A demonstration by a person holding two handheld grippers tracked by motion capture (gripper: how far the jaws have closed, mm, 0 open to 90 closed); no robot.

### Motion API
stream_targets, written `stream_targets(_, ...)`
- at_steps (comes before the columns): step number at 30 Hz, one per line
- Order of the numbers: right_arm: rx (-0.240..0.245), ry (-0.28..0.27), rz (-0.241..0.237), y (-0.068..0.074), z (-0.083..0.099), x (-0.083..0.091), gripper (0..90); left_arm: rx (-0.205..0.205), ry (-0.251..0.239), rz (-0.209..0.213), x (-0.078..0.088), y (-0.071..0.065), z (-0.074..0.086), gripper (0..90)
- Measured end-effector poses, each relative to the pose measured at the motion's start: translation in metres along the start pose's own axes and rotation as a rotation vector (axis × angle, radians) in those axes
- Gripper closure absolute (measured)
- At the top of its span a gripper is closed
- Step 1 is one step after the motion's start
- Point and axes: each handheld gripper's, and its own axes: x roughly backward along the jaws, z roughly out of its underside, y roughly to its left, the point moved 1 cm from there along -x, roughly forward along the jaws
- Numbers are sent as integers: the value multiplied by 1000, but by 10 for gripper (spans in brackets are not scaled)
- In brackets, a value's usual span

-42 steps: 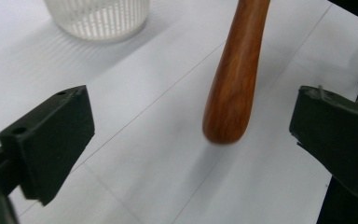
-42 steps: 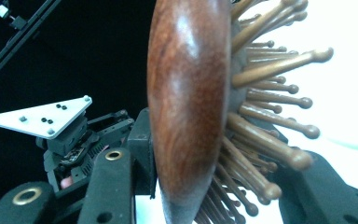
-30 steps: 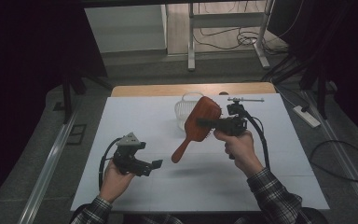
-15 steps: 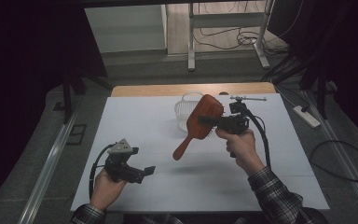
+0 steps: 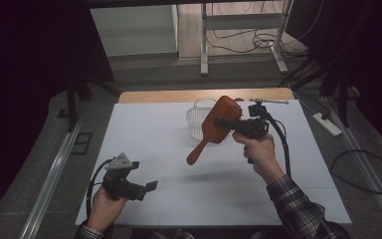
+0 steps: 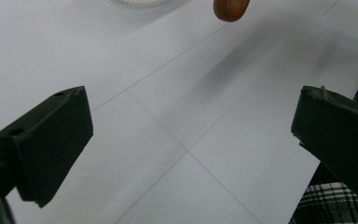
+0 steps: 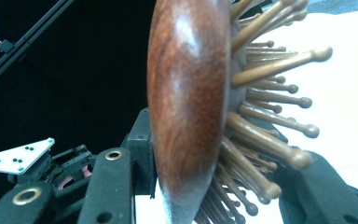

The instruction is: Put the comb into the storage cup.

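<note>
Your right gripper [image 5: 227, 122] has its jaws clamped on the head of the wooden hairbrush [image 5: 214, 127], and you hold it up in the air above the middle of the table [image 5: 144, 124], toward the far edge. In the high view the brush hangs slanted — its broad reddish-brown head is up by the gripper and its handle points down and toward the near left corner, the rounded tip clear of the white surface. A soft shadow of it lies on the table below.

In the right gripper view the brush [image 7: 189, 102] stands edge-on between the 2 black jaws: the smooth wooden back faces the left jaw, and the wooden pins with their rounded tips fan out toward the right jaw, several of them pressed against it.

Just behind the brush head, near the far edge of the table, stands a white ribbed basket [image 5: 198, 118]; the brush partly covers it in the high view, and whether the 2 touch you cannot tell from here.

Your left gripper [image 5: 144, 188] is held low over the near left corner of the table, well apart from the brush. Its jaws stand spread wide with nothing between them — in the left gripper view [image 6: 191, 135] you see bare white table between the 2 pads, with the handle tip of the brush [image 6: 231, 8] at the top edge.
</note>
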Motion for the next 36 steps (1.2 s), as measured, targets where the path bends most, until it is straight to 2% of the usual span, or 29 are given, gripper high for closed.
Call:
stream_targets(9, -14, -33, 9, -5, -8, 4, 534, 8, -3, -15, 9, 0, 9, 0)
stream_targets(17, -7, -53, 18, -5, -17, 3, 534, 5, 8, -42, 16, 0, 16, 0)
stream_targets(36, 9, -81, 51, -6, -42, -1, 533, 25, 2, -54, 26, 1, 23, 0)
